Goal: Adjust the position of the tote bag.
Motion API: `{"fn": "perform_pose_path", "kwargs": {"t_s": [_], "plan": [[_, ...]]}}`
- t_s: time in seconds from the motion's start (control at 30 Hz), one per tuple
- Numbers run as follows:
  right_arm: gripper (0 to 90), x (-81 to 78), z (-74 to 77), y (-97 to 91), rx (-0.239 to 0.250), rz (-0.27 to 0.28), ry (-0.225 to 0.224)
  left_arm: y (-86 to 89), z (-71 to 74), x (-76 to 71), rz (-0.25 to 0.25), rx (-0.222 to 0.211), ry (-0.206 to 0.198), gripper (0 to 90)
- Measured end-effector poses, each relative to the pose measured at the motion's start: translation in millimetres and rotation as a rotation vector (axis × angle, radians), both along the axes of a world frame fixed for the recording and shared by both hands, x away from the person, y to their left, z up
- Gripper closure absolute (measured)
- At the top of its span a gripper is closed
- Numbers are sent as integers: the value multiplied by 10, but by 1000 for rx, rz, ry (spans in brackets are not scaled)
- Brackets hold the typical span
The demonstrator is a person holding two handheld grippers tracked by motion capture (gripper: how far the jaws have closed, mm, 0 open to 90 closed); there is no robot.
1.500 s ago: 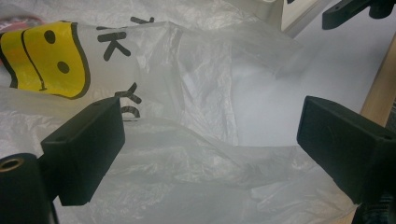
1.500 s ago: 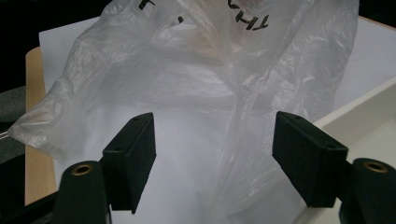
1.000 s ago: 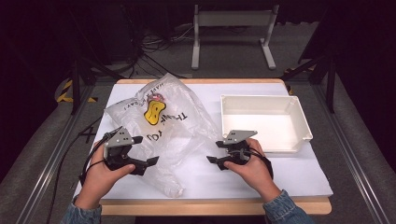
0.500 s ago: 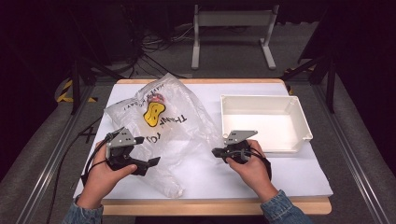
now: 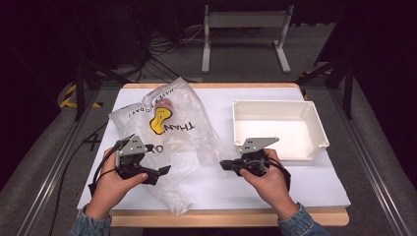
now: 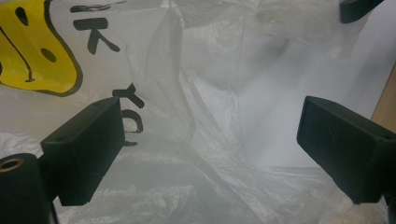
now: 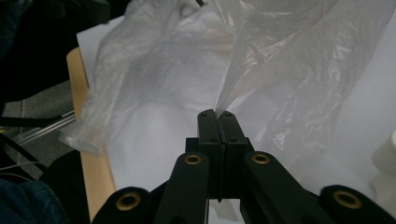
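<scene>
High view: crumpled clear plastic bag (image 5: pixel 167 132) with yellow print and black lettering lies on the white-covered table (image 5: pixel 314 182), left of an empty white tray (image 5: pixel 278 129); left gripper (image 5: pixel 160 172) sits over the bag's lower left part, right gripper (image 5: pixel 225 164) at its right edge. Left gripper view: jaws spread wide, bag film between and behind them, nothing pinched. Right gripper view: right gripper (image 7: pixel 217 113) pressed together, pinching a fold of the bag (image 7: pixel 261 60) that rises from the jaw tips.
</scene>
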State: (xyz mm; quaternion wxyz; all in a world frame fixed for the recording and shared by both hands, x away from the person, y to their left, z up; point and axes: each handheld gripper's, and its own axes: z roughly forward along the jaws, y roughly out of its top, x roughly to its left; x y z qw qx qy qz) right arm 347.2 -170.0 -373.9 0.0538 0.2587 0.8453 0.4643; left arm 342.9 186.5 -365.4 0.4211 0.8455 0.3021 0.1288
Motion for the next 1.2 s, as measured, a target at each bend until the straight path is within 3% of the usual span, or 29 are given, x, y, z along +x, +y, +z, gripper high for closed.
{"fn": "perform_pose_path", "kwargs": {"t_s": [0.17,0.47,0.5,0.57,0.67,0.73,0.87,1.0,1.1,1.2], "plan": [[900,46,143,9,49,-2,-16,-48,77,-65,-14,-1,-38,89],[900,262,298,3,147,-20,16,3,24,-88,-15,10,-35,87],[900,344,336,-19,178,-31,27,31,8,-103,-22,6,-43,83],[900,367,345,-23,185,-36,29,47,-4,-109,-27,11,-44,75],[900,475,382,-52,201,-53,35,64,-66,-146,-90,68,-63,48],[900,497,388,-58,206,-56,37,65,-83,-156,-109,79,-65,41],[900,550,392,-83,228,-61,52,55,-142,-149,-102,83,-70,27],[897,572,363,-91,241,-61,70,34,-215,-127,-96,184,-103,27],[891,578,355,-96,246,-62,74,83,-232,-124,-125,225,-111,32],[887,584,357,-108,250,-62,74,156,-221,-119,-115,219,-111,32]]}}
